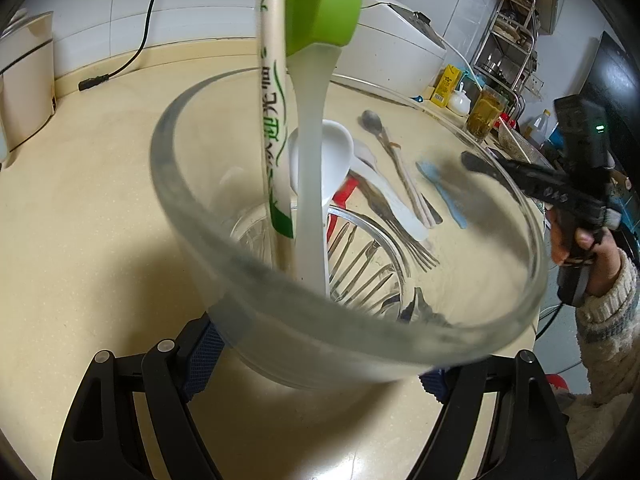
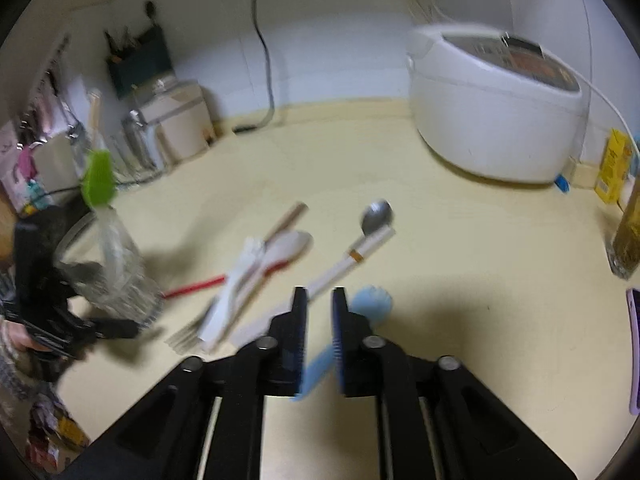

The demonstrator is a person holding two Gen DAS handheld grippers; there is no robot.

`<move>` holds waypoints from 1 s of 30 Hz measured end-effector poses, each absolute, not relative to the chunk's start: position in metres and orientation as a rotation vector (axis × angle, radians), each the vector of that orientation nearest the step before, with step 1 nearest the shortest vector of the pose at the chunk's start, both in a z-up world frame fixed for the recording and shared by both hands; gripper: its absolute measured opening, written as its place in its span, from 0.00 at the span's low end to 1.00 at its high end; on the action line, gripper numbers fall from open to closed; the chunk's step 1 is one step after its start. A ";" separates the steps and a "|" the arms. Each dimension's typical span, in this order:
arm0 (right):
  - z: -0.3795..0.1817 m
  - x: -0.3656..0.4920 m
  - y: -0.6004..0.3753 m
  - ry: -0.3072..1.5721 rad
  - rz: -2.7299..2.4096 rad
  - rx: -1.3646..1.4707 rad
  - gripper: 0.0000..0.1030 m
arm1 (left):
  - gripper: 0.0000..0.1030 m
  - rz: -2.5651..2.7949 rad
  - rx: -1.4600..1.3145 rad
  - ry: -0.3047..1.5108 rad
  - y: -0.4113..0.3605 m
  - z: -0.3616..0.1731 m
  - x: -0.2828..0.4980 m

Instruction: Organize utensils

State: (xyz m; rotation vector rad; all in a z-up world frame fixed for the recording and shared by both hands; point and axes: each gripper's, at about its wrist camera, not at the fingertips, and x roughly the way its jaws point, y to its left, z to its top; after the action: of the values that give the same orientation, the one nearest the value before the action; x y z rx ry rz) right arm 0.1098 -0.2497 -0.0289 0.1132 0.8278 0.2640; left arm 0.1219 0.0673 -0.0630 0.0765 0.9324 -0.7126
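My left tongs (image 1: 316, 364) clamp the glass jar (image 1: 344, 240). Right tongs (image 2: 320, 332) straddle the blue fork (image 2: 370, 300) on the bench (image 2: 460, 280), seemingly unclosed. Next: pinch, lift, drop it jarward.

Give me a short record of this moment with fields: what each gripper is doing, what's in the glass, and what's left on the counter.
left gripper: shut on glass cup
in the cup: green brush; wrapped chopsticks
right gripper: open, jaws on either side of the blue spoon; contact unclear
counter: metal spoon, white spoon, fork, paired chopsticks
behind: rice cooker
image quality: right view blurred
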 end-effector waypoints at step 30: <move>-0.065 0.164 -0.225 0.963 0.150 -0.032 0.47 | 0.81 -0.717 0.068 0.933 0.068 -0.063 0.122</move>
State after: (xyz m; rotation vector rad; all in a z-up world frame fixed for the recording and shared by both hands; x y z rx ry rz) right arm 0.1640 -0.2253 -0.0651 -0.0324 0.9628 0.1504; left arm 0.1225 0.0683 -0.0630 0.0685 0.9333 -0.7171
